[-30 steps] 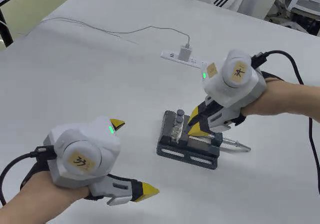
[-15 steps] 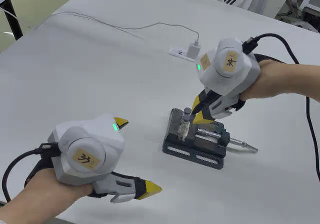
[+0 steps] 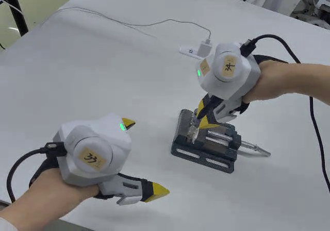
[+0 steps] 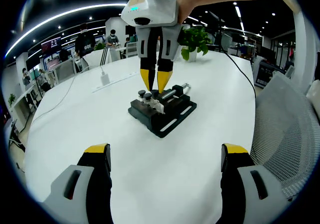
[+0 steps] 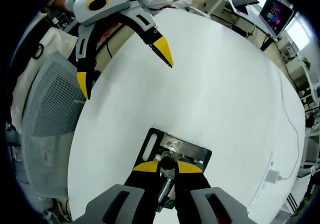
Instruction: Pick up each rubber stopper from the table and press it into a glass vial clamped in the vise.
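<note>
On the white worktop (image 3: 103, 86), in the head view, the black vise (image 3: 206, 151) sits right of centre. The right gripper (image 3: 200, 121) points steeply down at its top, fingers drawn close together. That steep angle suits a straight push downward. The left gripper (image 3: 144, 157) hangs well apart near the front edge, fingers spread wide and holding nothing. It looks parked out of the way, since the vise does the steadying. A power strip (image 3: 190, 49) lies beyond the vise. What the right fingers grip is hidden here by the gripper's own body.

From the left gripper view, its own fingers (image 4: 97, 156) rise at either side, far apart and empty. Ahead, side-on, the right gripper's yellow tips hang just above the vise. This view adds what the head view lacks: a short row of glass vials (image 4: 148, 97) clamped upright, at least two plugged dark on top. Their exact number is too small to tell.

From the right gripper view, looking down along its own fingers, a dark round stopper (image 5: 167, 162) sits pinched between the nearly closed tips, directly over the vise. Whether it has met the glass mouth below I cannot tell, as the stopper covers it. I judge this to be the pressing step. The left gripper shows at the top, open above bare worktop.
</note>
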`<state>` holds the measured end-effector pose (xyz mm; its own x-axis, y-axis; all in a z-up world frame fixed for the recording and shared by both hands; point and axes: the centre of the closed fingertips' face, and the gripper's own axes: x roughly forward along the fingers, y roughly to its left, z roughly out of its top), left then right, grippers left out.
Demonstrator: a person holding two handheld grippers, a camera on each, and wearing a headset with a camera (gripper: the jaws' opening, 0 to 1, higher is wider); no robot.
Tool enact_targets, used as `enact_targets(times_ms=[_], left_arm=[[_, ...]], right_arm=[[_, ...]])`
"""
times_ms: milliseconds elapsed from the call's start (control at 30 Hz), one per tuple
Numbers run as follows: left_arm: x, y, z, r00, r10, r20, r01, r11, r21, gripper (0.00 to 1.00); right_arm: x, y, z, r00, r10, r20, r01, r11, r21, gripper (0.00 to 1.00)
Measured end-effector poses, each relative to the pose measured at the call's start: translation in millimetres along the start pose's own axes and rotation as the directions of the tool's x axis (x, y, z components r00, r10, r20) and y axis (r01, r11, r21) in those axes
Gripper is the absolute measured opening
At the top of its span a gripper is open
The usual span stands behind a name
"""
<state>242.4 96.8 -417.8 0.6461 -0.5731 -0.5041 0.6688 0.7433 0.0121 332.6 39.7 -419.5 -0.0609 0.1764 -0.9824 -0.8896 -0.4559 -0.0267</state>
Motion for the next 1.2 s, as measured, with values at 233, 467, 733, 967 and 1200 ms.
enact_targets(times_ms=[233,467,733,967,1200], left_arm=[[0.6,-0.9,-4.4,1.0,-0.004,-0.009,0.004,1.0,-0.008,0.9],[1.7,-2.6,-7.0,0.9998,-0.011,-0.014,0.011,1.0,-0.015,0.89],[3.3,-4.2,-8.8,0.9997,-0.019,-0.018,0.019,1.0,-0.02,0.88],[4.3,-5.3,-9.2,0.9996,-0.024,-0.017,0.024,0.999,-0.024,0.87],[5.3,-6.0,-11.2,0.9995,-0.027,-0.019,0.026,0.999,-0.026,0.87]], right_arm=[[3.7,-0.9,-2.2,0.9998,0.014,-0.014,-0.014,1.0,-0.002,0.07],[7.6,-1.4,-3.1,0.9997,0.017,-0.019,-0.017,1.0,0.0,0.07],[10.1,-2.6,-3.1,0.9994,0.021,-0.027,-0.021,1.0,-0.001,0.07],[11.7,-1.2,-2.8,0.9986,0.024,-0.048,-0.025,1.0,-0.009,0.07],[12.5,-1.9,-1.5,0.9974,0.028,-0.067,-0.027,1.0,0.011,0.07]])
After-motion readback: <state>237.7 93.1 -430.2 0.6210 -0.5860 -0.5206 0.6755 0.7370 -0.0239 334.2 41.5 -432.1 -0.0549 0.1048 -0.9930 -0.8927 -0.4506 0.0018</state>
